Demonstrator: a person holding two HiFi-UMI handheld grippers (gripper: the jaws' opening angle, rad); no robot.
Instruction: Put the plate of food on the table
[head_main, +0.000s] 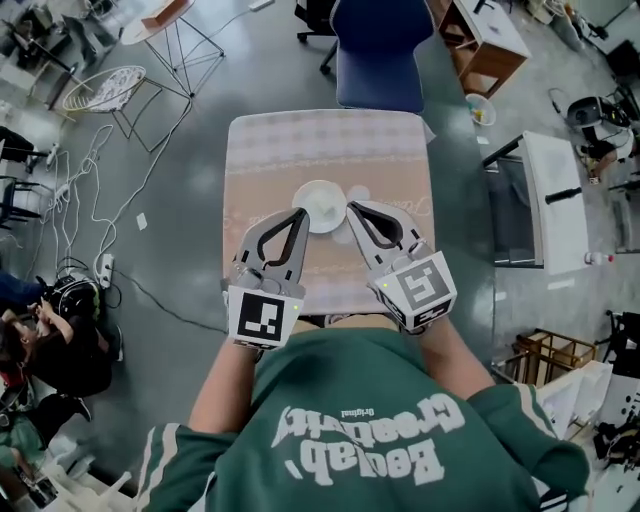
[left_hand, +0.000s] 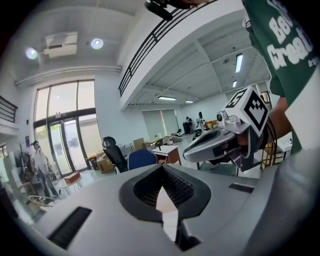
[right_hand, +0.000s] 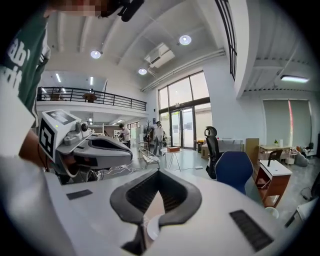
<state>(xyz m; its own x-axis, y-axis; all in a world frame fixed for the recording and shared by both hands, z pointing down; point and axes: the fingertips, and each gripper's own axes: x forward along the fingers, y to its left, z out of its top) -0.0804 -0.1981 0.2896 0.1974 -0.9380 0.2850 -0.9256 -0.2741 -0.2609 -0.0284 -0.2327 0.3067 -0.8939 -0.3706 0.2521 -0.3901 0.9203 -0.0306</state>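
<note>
Head view overhead, table close, gripper views level, sharing blue chair

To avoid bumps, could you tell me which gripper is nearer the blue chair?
Right. The right gripper lines up with the blue chair across the table; the left gripper sits off to its left.

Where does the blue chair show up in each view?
Head view: blue chair at top centre, beyond the table.
Left gripper view: blue chair near centre.
Right gripper view: blue chair right of centre.
Shared landmark: the wooden desk beside it.
</note>
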